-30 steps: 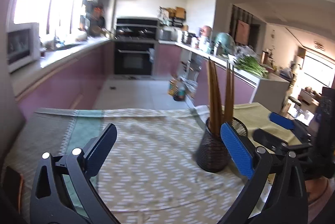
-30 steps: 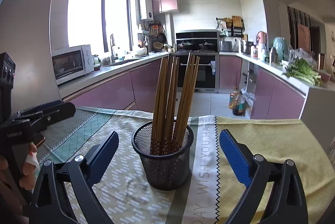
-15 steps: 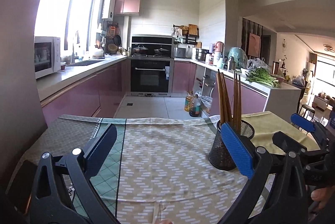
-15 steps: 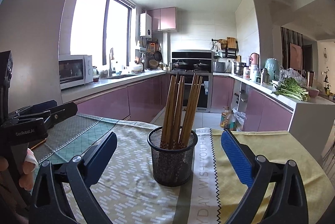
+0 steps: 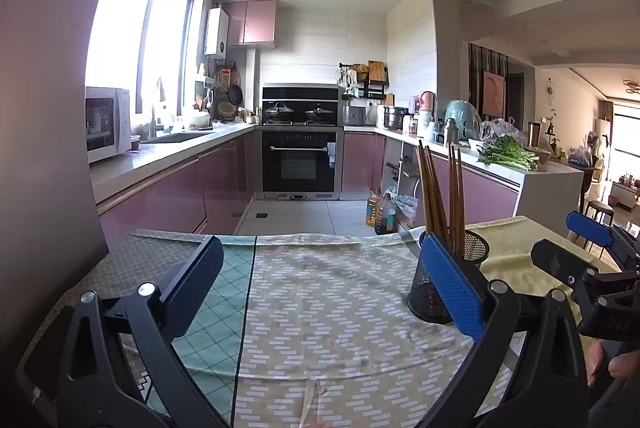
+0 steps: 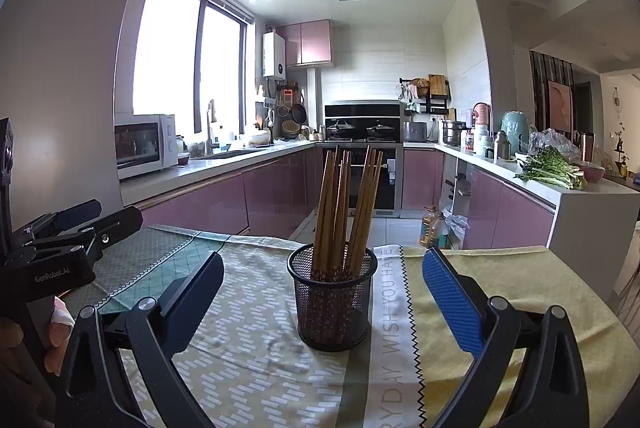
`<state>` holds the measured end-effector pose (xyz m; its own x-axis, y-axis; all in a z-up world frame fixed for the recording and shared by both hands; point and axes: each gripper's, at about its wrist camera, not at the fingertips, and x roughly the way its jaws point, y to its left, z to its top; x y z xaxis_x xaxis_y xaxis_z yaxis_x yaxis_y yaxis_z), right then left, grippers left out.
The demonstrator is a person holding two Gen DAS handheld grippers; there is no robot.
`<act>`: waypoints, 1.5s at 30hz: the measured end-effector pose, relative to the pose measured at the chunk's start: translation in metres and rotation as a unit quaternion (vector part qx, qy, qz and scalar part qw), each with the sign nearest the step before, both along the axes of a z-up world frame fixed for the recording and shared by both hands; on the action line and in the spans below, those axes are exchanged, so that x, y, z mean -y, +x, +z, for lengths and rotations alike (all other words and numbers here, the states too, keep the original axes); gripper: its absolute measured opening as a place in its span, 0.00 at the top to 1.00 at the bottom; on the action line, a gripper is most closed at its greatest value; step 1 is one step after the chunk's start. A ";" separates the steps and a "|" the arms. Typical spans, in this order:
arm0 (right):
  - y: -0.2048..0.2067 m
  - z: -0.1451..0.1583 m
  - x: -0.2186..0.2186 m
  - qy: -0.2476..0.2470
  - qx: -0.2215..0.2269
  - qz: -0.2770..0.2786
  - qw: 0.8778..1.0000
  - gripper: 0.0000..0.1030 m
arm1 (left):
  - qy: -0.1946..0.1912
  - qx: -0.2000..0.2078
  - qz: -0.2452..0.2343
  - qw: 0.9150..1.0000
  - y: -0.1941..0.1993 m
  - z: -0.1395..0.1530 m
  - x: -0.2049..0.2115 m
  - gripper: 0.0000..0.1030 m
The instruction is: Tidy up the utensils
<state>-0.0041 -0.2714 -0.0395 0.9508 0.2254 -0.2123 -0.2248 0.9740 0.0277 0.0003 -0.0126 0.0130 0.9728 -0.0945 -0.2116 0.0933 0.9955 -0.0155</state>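
The chopsticks (image 6: 346, 211) stand upright in the mesh cup (image 6: 332, 298) on the cloth (image 6: 248, 352), centred ahead of the right gripper (image 6: 322, 292). Both it and the left gripper (image 5: 320, 278) gape empty — the task looks done, so any withdrawal should stay clear of the cup.

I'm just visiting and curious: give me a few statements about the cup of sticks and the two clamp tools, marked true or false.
1. The chopsticks stand upright in a black mesh cup. True.
2. The right gripper is clamped on the cup. False: it is open, with the cup beyond its fingers.
3. The left gripper holds one chopstick. False: it is open and empty.
4. The cup stands on a patterned tablecloth. True.
5. The cup has tipped over. False: it is upright.
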 end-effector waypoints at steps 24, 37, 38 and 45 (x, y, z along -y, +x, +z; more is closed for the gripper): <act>-0.009 0.000 -0.002 0.003 0.007 -0.005 1.000 0.07 | 0.003 0.013 0.013 1.000 -0.012 0.000 0.003 0.05; -0.009 0.003 -0.003 0.003 0.008 -0.003 1.000 0.07 | 0.004 0.017 0.019 1.000 -0.016 0.002 0.003 0.05; -0.009 0.003 -0.003 0.003 0.008 -0.003 1.000 0.07 | 0.003 0.017 0.019 1.000 -0.016 0.003 0.002 0.05; -0.009 0.003 -0.003 0.002 0.008 -0.002 1.000 0.07 | 0.004 0.017 0.019 1.000 -0.016 0.002 0.002 0.05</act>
<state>-0.0133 -0.2684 -0.0366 0.9553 0.2218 -0.1954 -0.2205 0.9750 0.0286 -0.0154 -0.0143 0.0155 0.9824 -0.0560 -0.1783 0.0559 0.9984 -0.0059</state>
